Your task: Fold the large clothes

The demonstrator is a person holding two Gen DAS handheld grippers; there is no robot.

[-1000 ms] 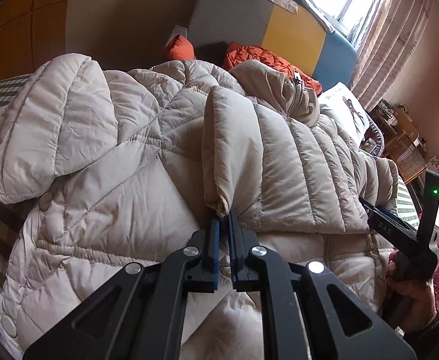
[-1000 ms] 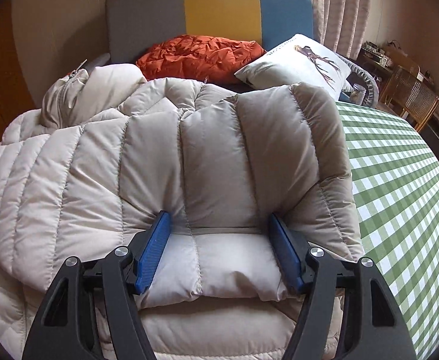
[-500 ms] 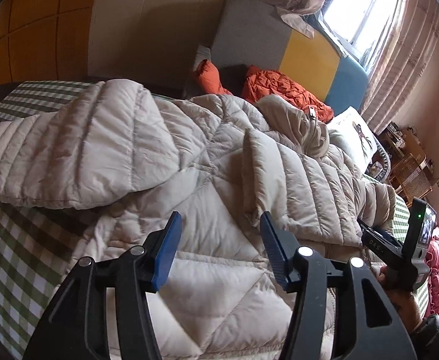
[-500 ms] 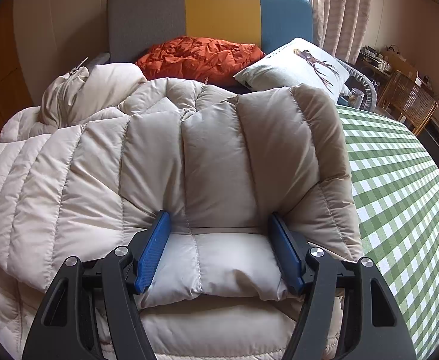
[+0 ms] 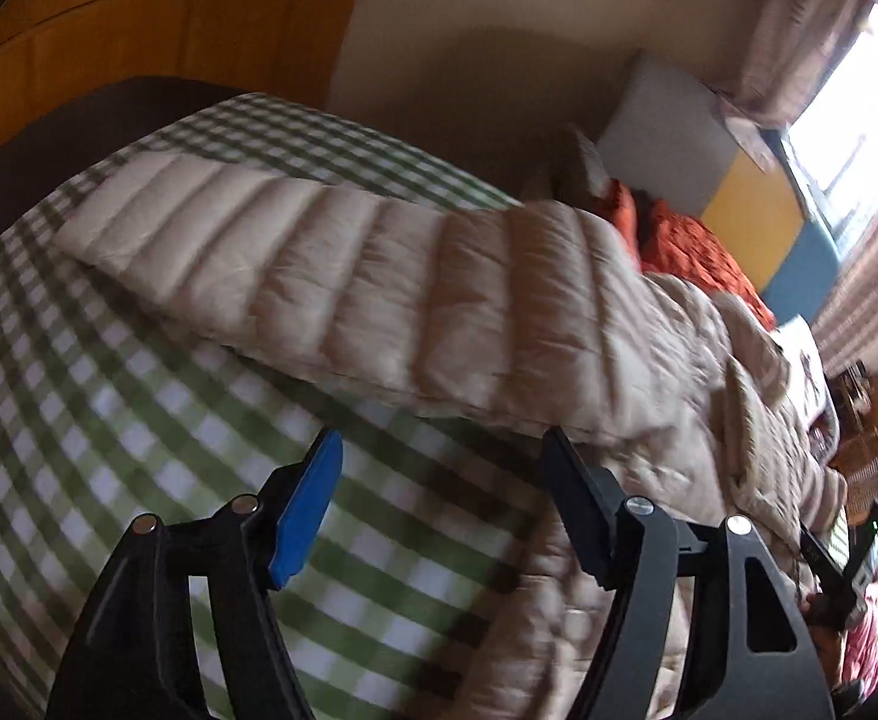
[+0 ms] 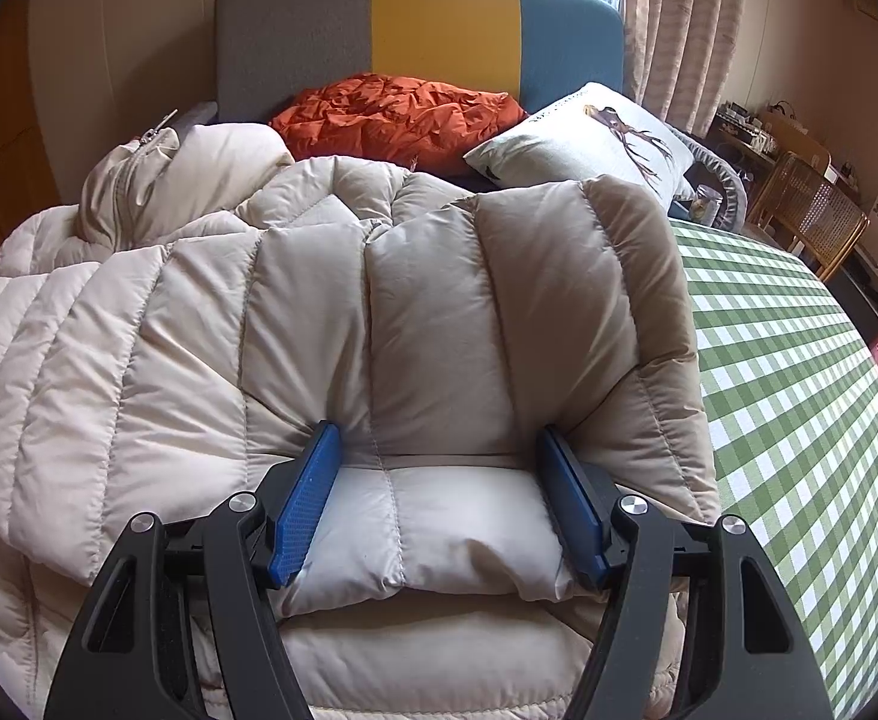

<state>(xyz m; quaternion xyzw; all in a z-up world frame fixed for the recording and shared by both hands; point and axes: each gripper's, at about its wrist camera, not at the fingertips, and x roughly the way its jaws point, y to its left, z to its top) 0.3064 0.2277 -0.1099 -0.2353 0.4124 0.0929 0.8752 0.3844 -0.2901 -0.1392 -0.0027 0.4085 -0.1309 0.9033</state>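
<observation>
A large beige quilted down coat (image 6: 199, 330) lies spread on a green checked cloth (image 6: 799, 390). One sleeve (image 6: 469, 312) is folded across the coat's body. Its cuff end (image 6: 439, 522) lies between the blue pads of my right gripper (image 6: 437, 432) and fills the gap, and the gripper stands open. In the left wrist view the other sleeve (image 5: 349, 276) stretches out flat to the left over the checked cloth (image 5: 109, 396). My left gripper (image 5: 439, 438) hovers just in front of that sleeve's near edge. Its jaws are opening and nothing is between them.
An orange jacket (image 6: 397, 114) and a deer-print pillow (image 6: 595, 138) lie beyond the coat, against a grey, yellow and blue headboard (image 6: 439, 18). A glass jar (image 6: 706, 201) and a wicker chair (image 6: 811, 210) stand at the right. A hand (image 5: 823, 603) shows at the far right.
My left gripper let go of the folded sleeve's edge, opened wide and swung left off the coat's body to the outstretched sleeve. The right gripper has not moved.
</observation>
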